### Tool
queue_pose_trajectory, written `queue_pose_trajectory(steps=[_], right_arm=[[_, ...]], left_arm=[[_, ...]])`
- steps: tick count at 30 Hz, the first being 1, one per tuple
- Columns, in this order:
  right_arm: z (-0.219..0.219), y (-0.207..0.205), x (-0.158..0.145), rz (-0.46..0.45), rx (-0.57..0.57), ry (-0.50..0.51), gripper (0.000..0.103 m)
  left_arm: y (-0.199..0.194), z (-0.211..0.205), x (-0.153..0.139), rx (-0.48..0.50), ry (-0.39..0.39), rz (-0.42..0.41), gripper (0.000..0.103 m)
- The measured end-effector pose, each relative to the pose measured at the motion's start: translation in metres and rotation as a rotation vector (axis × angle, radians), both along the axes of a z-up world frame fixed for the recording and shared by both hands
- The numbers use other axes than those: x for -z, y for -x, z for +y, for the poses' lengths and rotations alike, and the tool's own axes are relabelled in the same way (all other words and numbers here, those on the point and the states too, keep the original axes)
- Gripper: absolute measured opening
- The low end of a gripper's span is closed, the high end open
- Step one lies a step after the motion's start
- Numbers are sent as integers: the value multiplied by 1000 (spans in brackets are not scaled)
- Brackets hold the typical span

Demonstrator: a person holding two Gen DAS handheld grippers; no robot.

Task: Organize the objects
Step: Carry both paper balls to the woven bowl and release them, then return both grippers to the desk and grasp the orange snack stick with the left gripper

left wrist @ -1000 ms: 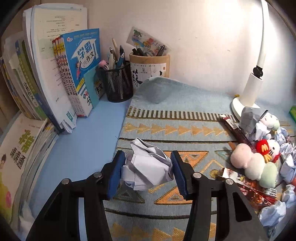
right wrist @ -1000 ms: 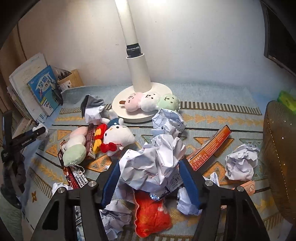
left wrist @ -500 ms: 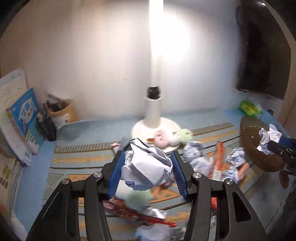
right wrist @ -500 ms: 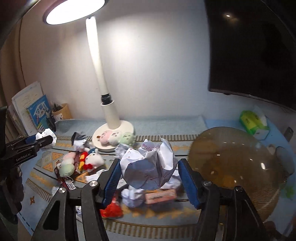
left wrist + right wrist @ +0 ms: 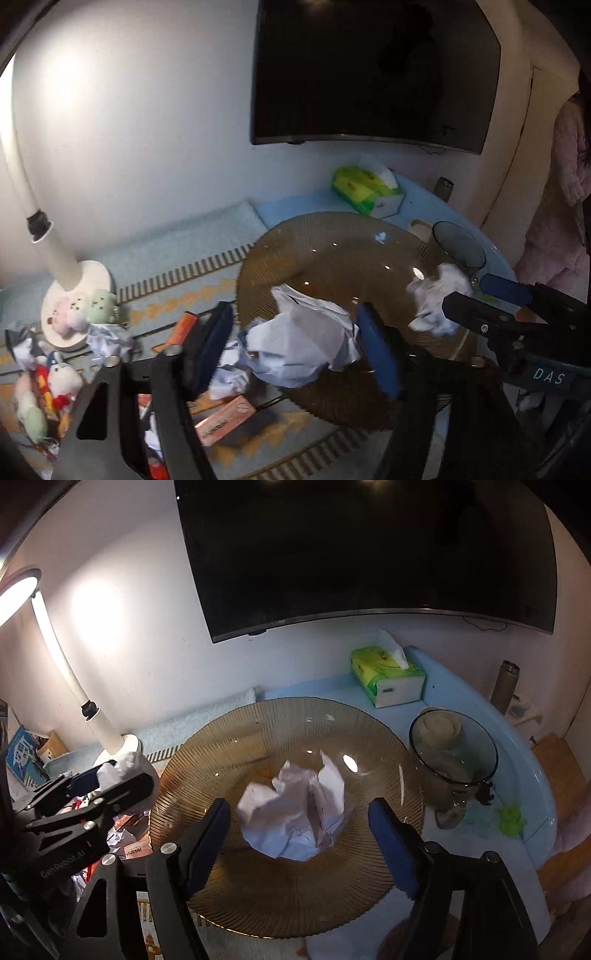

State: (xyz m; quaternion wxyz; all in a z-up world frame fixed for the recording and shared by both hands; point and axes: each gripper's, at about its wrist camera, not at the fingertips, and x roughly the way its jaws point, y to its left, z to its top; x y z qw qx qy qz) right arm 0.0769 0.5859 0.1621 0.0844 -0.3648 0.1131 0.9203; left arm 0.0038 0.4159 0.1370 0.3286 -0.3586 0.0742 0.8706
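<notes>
In the left wrist view my left gripper (image 5: 297, 347) hovers over the left rim of a brown ribbed glass plate (image 5: 332, 258). A crumpled white paper ball (image 5: 303, 343) sits between its blue pads. The jaws are opening and a gap shows at the left pad. In the right wrist view my right gripper (image 5: 301, 836) hangs above the middle of the plate (image 5: 258, 738). Its jaws are opening too, with a second paper ball (image 5: 295, 812) loose between the pads and gaps on both sides. Each gripper shows in the other's view: the right gripper (image 5: 465, 293) and the left gripper (image 5: 129, 775).
A green tissue box (image 5: 388, 679), a glass jug (image 5: 454, 760) and a metal flask (image 5: 506, 683) stand behind and right of the plate. Left of it are the lamp base (image 5: 74, 295), plush toys (image 5: 55, 376), packets and more paper balls. A person in pink (image 5: 554, 221) stands right.
Both grippers swung right from the cluttered mat to above the brown plate, each carrying its paper ball. Both pairs of jaws have spread wider and the pads have come off the paper.
</notes>
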Motion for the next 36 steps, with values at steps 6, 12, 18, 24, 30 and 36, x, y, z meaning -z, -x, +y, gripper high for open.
queue_pose_trajectory(steps=[6,12,18,24,30,36], right_arm=[[2,-17,-10,37,19,-6,84],[-49,-32,-15,75,-73,26,87],[-143,-24,11,58,-230,57,96],[-217,-2,75,-29,-321,105,97],[-249,7,113,-88,-308,-16,97],[-249,14,119,-121,-302,-41,97]], left_arm=[[-6,-29,-7,-15,-31,12,81],[-19,-120,-25,-121,-80,53,81],[-34,-267,-13,-388,-80,71,91],[-38,-381,56,-634,4,7,100],[-31,-425,99,-725,-29,-99,100],[-32,-418,99,-717,-21,-112,100]])
